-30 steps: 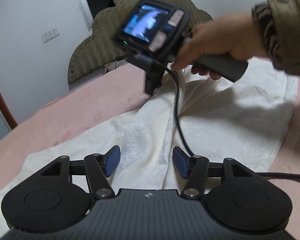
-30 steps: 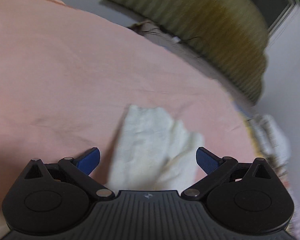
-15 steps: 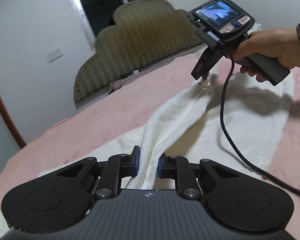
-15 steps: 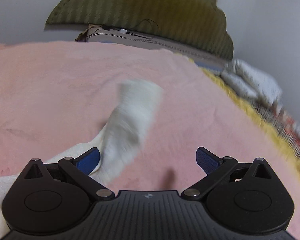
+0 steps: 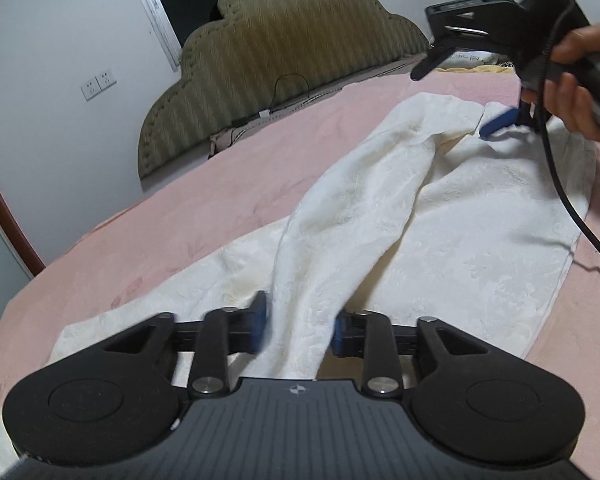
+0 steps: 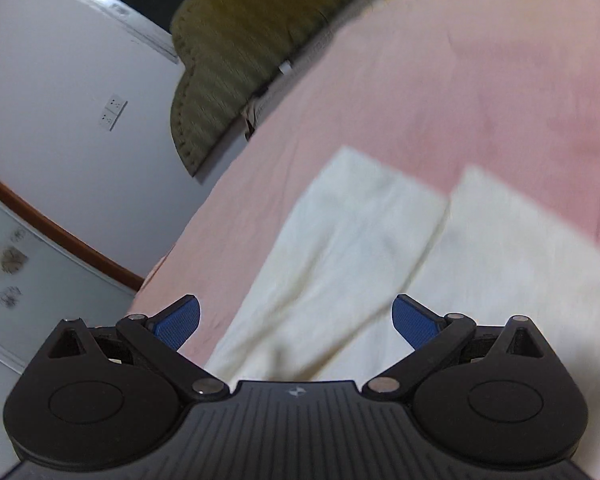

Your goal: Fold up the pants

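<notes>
right tool (image 6: 296,322) swung right | pants (image 5: 380,216) ridge between opening left tool (image 5: 298,328)

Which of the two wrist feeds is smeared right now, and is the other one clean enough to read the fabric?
Right wrist view: motion-blurred throughout, the white pants and headboard soft-edged, only the open right claw sharp. Left wrist view: mostly crisp, the pants' woven pattern readable, slight smear at the left claw pads, soft shadows on the pink bedspread, fisheye bending at the edges.
</notes>
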{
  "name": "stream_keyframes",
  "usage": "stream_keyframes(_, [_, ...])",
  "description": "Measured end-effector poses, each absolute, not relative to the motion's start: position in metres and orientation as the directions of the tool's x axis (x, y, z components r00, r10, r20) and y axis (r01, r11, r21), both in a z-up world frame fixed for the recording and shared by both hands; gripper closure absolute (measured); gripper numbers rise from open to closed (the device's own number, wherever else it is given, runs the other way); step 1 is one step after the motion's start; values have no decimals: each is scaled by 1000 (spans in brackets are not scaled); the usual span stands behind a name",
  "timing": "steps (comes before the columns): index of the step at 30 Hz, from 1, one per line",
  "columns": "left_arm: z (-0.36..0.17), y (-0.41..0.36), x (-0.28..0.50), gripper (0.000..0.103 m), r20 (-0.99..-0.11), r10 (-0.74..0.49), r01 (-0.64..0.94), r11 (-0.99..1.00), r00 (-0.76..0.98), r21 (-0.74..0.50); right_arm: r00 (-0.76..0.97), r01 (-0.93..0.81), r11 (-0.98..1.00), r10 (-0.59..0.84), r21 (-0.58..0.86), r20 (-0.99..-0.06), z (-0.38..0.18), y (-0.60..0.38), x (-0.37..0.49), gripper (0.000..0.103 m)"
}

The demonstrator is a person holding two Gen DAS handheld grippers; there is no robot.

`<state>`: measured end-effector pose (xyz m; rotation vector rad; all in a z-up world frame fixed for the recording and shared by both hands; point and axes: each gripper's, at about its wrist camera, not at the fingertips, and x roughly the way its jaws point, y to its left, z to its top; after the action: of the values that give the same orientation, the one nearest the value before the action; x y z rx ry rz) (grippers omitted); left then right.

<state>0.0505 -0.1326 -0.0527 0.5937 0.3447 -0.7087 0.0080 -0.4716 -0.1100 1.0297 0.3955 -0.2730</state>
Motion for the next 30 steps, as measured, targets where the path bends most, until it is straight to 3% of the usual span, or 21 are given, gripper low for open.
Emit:
stream_keyframes(6, [-53,-128,60,50,-521,-496,702,626,695,340,939,280,399,73,873,-335,-123,-467,10,0])
stream_keyframes(13, [-53,-128,59,41,-522,-474,685,638,709,351,951,306,447,-111,840,-287,-126,-490,14,10])
stream_keyframes(16, [-53,-128,59,35,-517,-459,671,646,723,364,950,313,429,-121,847,-289,-130,-501,16,31])
stream_keyframes(18, [-54,-130,53,33,-492,-444,649,642,749,408,937,349,428,-123,834,-328,-133,-505,17,64])
stream_keyframes(20, [-57,-134,36,33,-437,-456,631,589,775,504,923,381,409,-123,829,-364,-136,-509,17,79])
stream_keyframes(23, [-72,-144,-1,33,-304,-508,549,450,806,705,929,367,413,-117,834,-351,-136,-512,16,90])
stream_keyframes(25, [-82,-151,-15,34,-233,-533,476,382,814,792,937,347,414,-110,842,-332,-134,-511,12,92])
stream_keyframes(27, [-81,-157,-11,36,-261,-530,496,367,807,787,947,318,417,-96,851,-307,-128,-510,11,94])
stream_keyframes(30, [-74,-164,14,39,-401,-516,625,390,757,676,959,280,441,-80,853,-273,-114,-509,12,94])
